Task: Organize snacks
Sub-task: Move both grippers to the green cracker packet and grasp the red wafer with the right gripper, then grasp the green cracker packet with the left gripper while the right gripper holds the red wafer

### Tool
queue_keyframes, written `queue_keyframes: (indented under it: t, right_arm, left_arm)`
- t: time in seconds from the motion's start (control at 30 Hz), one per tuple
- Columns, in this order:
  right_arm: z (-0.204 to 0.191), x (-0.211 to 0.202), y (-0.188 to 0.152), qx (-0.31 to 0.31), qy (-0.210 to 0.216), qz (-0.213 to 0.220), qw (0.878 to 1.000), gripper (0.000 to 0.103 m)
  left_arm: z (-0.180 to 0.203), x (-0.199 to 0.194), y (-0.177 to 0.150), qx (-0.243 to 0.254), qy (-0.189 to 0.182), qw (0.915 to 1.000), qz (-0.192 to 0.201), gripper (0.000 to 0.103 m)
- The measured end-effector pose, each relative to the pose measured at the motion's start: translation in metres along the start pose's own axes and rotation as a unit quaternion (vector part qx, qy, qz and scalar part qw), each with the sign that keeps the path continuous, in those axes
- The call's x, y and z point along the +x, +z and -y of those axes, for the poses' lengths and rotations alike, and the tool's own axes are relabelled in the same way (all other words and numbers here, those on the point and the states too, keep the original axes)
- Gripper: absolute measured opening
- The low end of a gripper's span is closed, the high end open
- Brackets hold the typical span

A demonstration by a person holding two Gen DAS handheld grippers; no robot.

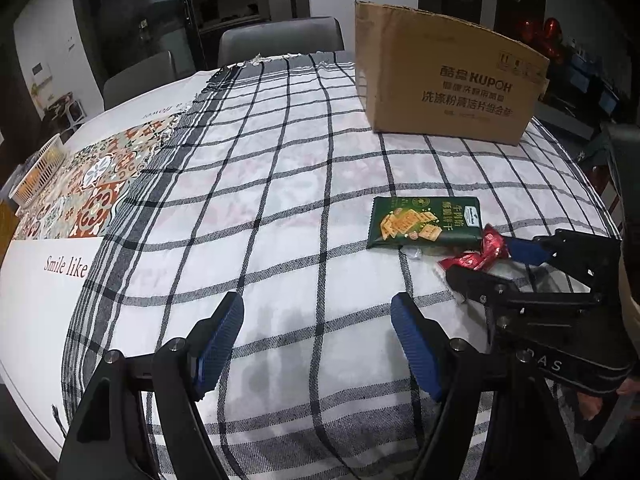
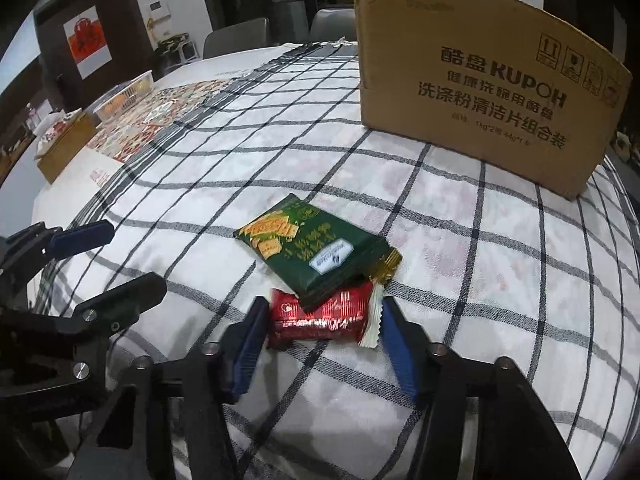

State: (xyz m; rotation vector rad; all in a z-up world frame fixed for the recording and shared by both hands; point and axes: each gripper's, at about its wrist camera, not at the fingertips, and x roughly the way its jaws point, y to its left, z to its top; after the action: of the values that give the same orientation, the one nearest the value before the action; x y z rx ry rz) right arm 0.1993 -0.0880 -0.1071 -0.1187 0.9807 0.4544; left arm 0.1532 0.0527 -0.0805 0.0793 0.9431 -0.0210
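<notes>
Checked cloth (image 2: 460,216) is covering the desk. Left tool (image 1: 316,340) is hovering wide open, gripping nothing. Right tool (image 2: 324,340) is straddling the red snack packet (image 2: 320,314), long axis running across between its open pads. Green cracker pack (image 2: 316,252) is overlapping the packet's far edge, lying diagonally toward the cardboard box (image 2: 480,80).

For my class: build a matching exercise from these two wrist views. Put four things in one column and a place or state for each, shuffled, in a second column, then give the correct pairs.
Things
1. green cracker packet
2. red snack packet
3. cardboard box
4. left gripper

Places or states
A. open, over bare checked cloth
B. stands at the far side of the table
C. lies between the right gripper's open fingers
D. rests partly on top of another packet

Pairs: 1-D, 2-C, 3-B, 4-A
</notes>
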Motion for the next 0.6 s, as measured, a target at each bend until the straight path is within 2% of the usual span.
queue_keyframes:
  t: [0.23, 0.33, 0.6]
  right_arm:
    - [0.009, -0.013, -0.008, 0.032, 0.012, 0.003, 0.999, 0.046]
    - [0.01, -0.026, -0.012, 0.034, 0.002, 0.012, 0.999, 0.046]
    - [0.017, -0.058, -0.012, 0.062, -0.008, 0.048, 0.997, 0.046]
  left_arm:
    - [0.005, -0.007, 0.0, 0.009, 0.003, 0.9999, 0.005, 0.075]
    - [0.011, -0.012, 0.0, 0.02, -0.001, 0.9997, 0.011, 0.076]
    - [0.024, -0.023, 0.013, 0.067, -0.039, 0.9969, 0.013, 0.079]
